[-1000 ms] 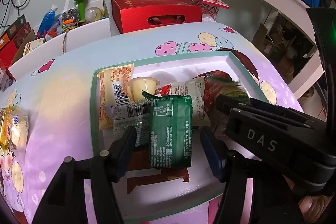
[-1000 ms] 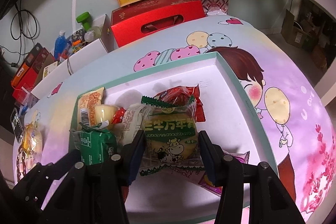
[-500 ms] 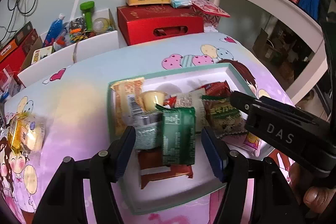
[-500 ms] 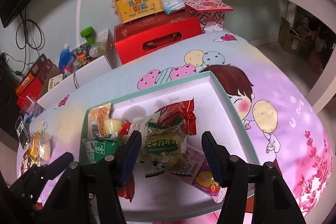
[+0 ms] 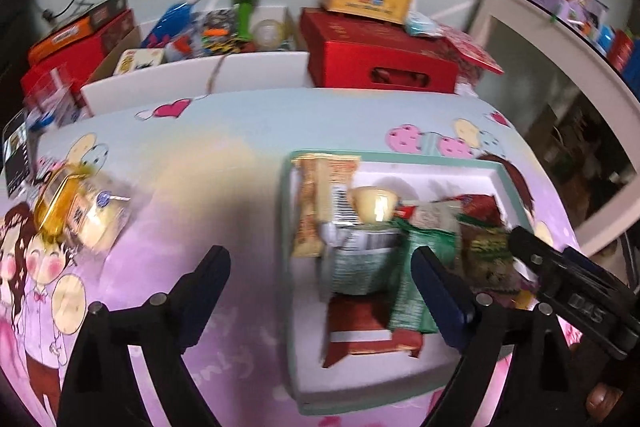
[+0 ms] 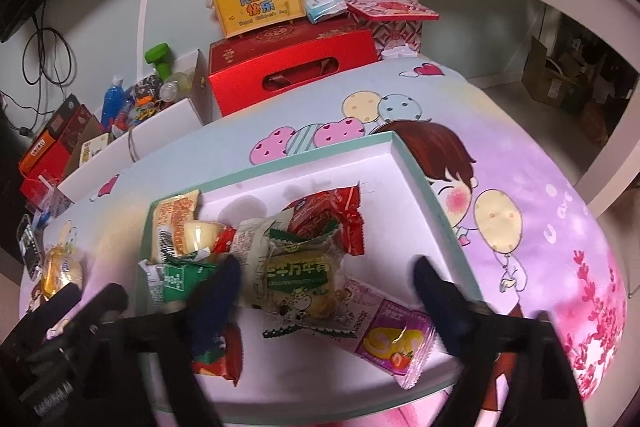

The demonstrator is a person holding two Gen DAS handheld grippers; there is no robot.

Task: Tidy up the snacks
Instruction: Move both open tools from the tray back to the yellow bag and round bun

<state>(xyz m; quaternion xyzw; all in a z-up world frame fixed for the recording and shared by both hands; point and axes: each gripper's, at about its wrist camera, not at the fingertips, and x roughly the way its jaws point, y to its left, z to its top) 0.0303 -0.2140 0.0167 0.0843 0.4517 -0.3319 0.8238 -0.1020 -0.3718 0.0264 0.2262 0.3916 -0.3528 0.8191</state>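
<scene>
- Way over on the left, one gold-wrapped snack (image 5: 76,205) is sitting alone on the cartoon tablecloth (image 5: 224,163), well apart from everything else. Guessing it's the last stray that needs collecting.
- The left gripper (image 5: 320,281) is hanging over bare cloth just left of the tray, angled down. Its jaws are opening, spread wide with nothing between them, so I'd say it's lining up for that stray.
- The white tray (image 6: 416,167) with the teal rim is holding the pile: an orange packet, a pudding cup (image 6: 202,233), the green packet (image 5: 416,283), the green-edged cake pack (image 6: 298,277) and a purple sachet (image 6: 394,343). They're all heaped toward the near-left part, probably just dropped in.
- The right gripper (image 6: 326,291) is tilting down over the tray. Its jaws are opening too, standing clear either side of the cake pack, which is lying loose on the pile.
</scene>
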